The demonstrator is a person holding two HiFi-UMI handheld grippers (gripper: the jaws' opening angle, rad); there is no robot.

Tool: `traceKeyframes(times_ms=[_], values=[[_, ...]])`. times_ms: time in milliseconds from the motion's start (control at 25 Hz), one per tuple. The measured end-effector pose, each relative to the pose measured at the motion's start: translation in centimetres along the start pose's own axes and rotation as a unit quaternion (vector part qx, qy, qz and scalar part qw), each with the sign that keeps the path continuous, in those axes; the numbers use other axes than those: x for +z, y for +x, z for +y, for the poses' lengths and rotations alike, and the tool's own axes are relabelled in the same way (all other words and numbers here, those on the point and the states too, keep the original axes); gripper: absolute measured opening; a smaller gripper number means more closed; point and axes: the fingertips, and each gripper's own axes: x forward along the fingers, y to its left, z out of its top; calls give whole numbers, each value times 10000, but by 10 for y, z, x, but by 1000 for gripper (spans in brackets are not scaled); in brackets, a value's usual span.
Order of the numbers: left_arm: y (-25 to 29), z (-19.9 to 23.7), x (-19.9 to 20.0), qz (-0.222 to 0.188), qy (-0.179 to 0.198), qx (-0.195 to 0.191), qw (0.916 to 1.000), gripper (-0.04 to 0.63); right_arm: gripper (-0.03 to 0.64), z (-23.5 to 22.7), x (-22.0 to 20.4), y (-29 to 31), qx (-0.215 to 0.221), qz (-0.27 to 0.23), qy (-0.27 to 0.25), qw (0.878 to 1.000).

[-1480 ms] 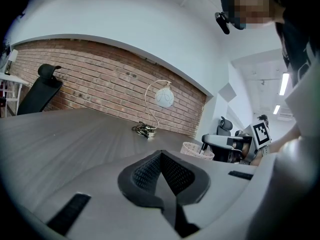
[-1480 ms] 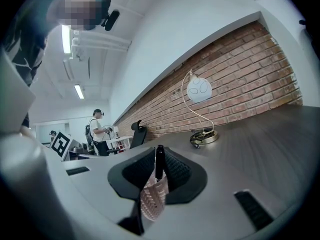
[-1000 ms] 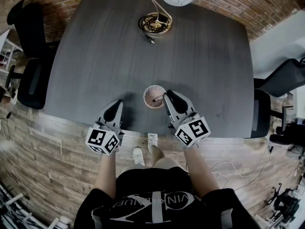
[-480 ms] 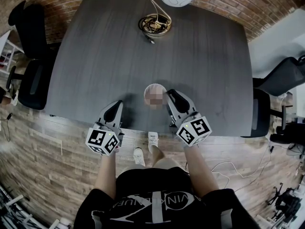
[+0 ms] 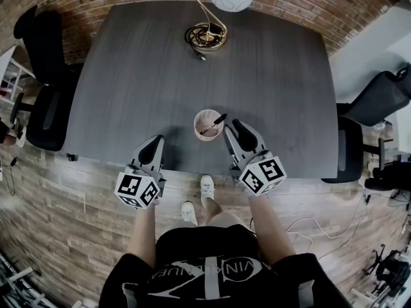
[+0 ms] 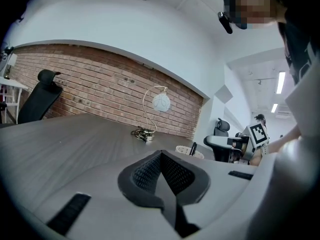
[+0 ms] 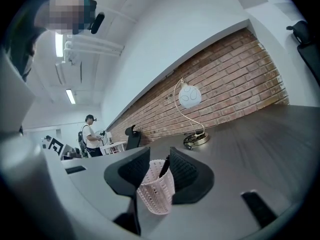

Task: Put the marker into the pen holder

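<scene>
In the head view the marker (image 5: 215, 121) lies slanted inside the pink pen holder (image 5: 204, 131), with its far end poking over the right rim. The holder stands near the close edge of the dark surface (image 5: 128, 76). The left gripper (image 5: 154, 145) sits near-left of the holder and the right gripper (image 5: 236, 130) just to its right. Neither touches it, as far as this angle shows.

In the left gripper view the jaws of the left gripper (image 6: 161, 156) are pressed together with nothing between them. The holder (image 6: 190, 152) and the dark marker (image 6: 193, 147) show small off to the right.

In the right gripper view the jaws of the right gripper (image 7: 159, 155) stand apart and grip nothing. The perforated holder (image 7: 156, 190) fills the gap, and the marker (image 7: 164, 170) leans against its right wall.

The marker is probably light, stiff and smooth-barrelled, best pinched mid-barrel. The holder looks thin and easy to tip.

The marker's lower end is hidden inside the cup. I cannot tell whether the holder stands within the jaws or just past their tips.
</scene>
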Motion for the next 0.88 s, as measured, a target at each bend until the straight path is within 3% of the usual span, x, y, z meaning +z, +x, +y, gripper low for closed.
traceKeyframes(times_ms=[880], values=[[-27, -18, 48, -485, 387, -135, 9980, 14, 35, 28, 35, -39, -208, -234, -693, 9971]])
